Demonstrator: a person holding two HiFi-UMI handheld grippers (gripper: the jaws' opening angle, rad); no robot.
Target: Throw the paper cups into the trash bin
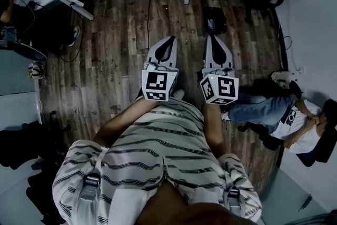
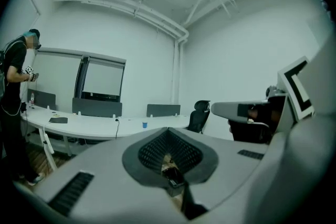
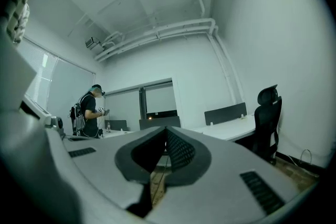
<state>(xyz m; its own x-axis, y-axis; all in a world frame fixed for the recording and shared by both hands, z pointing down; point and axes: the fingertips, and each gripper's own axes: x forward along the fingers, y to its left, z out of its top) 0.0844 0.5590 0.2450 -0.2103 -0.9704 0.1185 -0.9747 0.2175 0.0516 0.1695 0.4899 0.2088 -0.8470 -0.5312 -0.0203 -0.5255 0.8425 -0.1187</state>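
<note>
1. The head view looks steeply down from above the person's striped shirt. The left gripper and the right gripper are near below it, and the wooden floor lies beyond them.
2. The left gripper view sits close behind its own jaws and faces almost level along them, toward the white desk ahead of the tips.
3. The right gripper view sits the same way, facing level.
4. Both gripper views share this desk, a black chair and a standing person. The head view shares the desk.
</note>
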